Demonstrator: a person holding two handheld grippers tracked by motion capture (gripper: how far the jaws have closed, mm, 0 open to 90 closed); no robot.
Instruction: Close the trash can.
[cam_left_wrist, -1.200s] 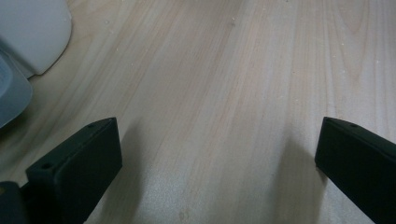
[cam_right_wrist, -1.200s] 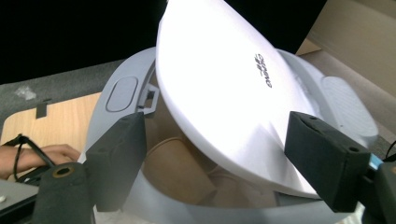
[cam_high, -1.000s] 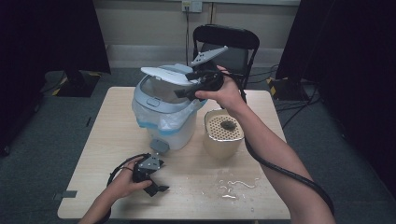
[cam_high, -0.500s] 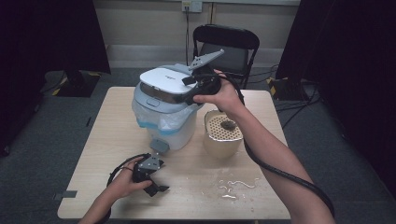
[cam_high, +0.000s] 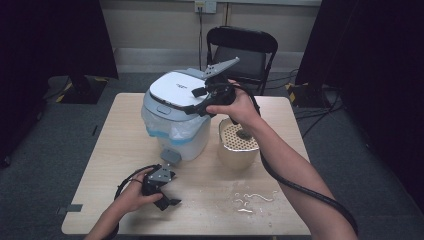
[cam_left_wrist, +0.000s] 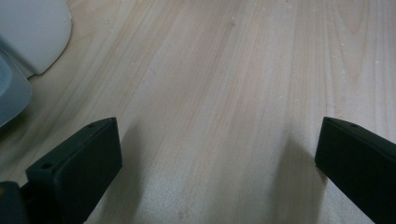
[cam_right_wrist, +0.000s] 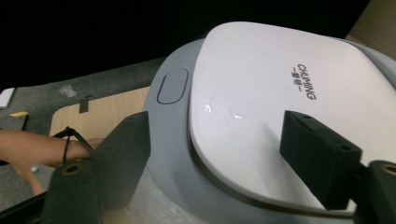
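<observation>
A white and grey bin (cam_high: 175, 135) lined with a clear plastic bag stands at the table's middle back. Its white lid (cam_high: 175, 87) lies nearly flat on top. My right gripper (cam_high: 192, 101) is open, its jaws spread over the lid's right side. In the right gripper view the lid (cam_right_wrist: 280, 93) with its grey button (cam_right_wrist: 172, 86) sits under the right gripper (cam_right_wrist: 219, 154). My left gripper (cam_high: 169, 202) rests open near the table's front edge, with nothing in it. In the left gripper view the left gripper (cam_left_wrist: 219, 149) frames bare wood (cam_left_wrist: 224, 70).
A beige pot (cam_high: 239, 145) with a perforated insert stands right of the bin, under my right forearm. Small white scraps (cam_high: 252, 197) lie on the table at the front right. A black folding chair (cam_high: 242, 50) stands behind the table.
The bin lid has come down from a raised tilt to nearly flat on the bin, with my right gripper moving down along with it. The left gripper has not moved.
</observation>
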